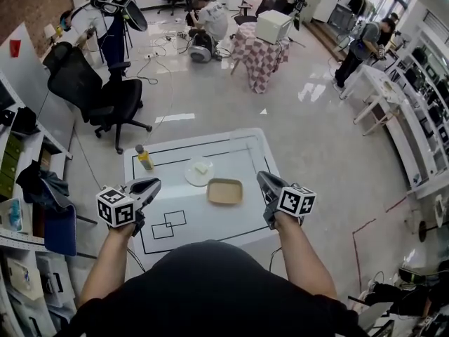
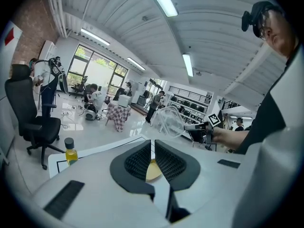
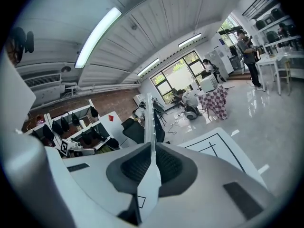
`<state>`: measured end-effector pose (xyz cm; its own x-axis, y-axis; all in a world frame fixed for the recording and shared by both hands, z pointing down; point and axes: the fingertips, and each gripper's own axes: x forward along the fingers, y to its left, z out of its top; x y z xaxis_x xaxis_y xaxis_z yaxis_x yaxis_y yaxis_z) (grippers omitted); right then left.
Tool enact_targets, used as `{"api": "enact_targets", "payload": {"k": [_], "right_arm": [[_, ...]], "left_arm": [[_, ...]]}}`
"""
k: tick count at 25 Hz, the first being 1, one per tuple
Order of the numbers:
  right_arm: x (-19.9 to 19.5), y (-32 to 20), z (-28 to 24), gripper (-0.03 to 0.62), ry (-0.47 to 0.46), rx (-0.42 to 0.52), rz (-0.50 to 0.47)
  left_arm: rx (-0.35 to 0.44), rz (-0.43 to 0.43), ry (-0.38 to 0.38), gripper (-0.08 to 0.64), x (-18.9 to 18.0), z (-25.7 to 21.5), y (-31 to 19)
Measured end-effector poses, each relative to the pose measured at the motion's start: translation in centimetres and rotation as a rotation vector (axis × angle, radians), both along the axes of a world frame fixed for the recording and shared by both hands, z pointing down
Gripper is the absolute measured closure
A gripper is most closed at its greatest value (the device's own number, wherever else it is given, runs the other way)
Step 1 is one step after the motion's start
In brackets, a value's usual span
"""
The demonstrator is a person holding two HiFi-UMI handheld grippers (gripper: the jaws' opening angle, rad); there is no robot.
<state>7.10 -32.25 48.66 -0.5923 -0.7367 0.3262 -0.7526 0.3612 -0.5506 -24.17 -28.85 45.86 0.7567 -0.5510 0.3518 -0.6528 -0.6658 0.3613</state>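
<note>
Left gripper view, fingers: the left gripper (image 2: 153, 144) has its 2 black ribbed fingers (image 2: 138, 161) drawn together. Only a thin slit lies between them and nothing is gripped.
Through the slit: a sliver of the tan dish (image 2: 153, 171) shows just below the centre of the frame.
Right gripper view, fingers: the right gripper (image 3: 153, 146) has its fingers (image 3: 170, 165) clamped on a clear plastic piece (image 3: 148, 122). It is seen edge-on as a thin pale blade rising up the middle of the frame.
Clear plastic piece, side on: in the left gripper view it sits right of centre (image 2: 170, 120), rounded and see-through. The right gripper (image 2: 192, 126) holds it in the air, off the tabletop.
Head view, grippers: the left gripper (image 1: 156, 183) is at lower left and the right gripper (image 1: 261, 176) at lower right. They are well apart, over the near part of the white, black-lined tabletop (image 1: 210, 223).
Tan dish: it lies at the frame's centre (image 1: 225, 192), between the 2 grippers and nearer the right one.
White plate: it lies just beside the dish, to its upper left (image 1: 189, 176), with a small pale lump on it.
Oil bottle: it stands upright left of the plate (image 1: 144, 158), yellow with a dark cap. It also shows at lower left of the left gripper view (image 2: 70, 152).
Beyond the tabletop: a black office chair (image 1: 105, 97) stands on the floor at upper left. A table under a checked cloth (image 1: 258, 56) stands at top centre.
</note>
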Motion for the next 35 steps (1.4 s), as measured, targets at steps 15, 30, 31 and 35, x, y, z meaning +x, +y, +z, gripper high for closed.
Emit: {"api": "enact_targets", "payload": {"k": [15, 30, 31, 35], "right_arm": [[1.7, 0.7, -1.8, 0.548, -0.020, 0.031, 0.039], [1.8, 1.0, -2.1, 0.548, 0.033, 0.056, 0.041], [1.8, 0.9, -2.1, 0.548, 0.050, 0.061, 0.041], [2.2, 0.5, -2.2, 0.548, 0.118, 0.087, 0.047]], "left_arm": [[-0.009, 0.009, -0.004, 0.522, 1.2, -0.1, 0.8], [-0.007, 0.001, -0.009, 0.522, 1.3, 0.0, 1.1], [-0.002, -0.001, -0.010, 0.522, 1.2, 0.0, 1.0], [0.008, -0.008, -0.009, 0.522, 1.2, 0.0, 0.7]]}}
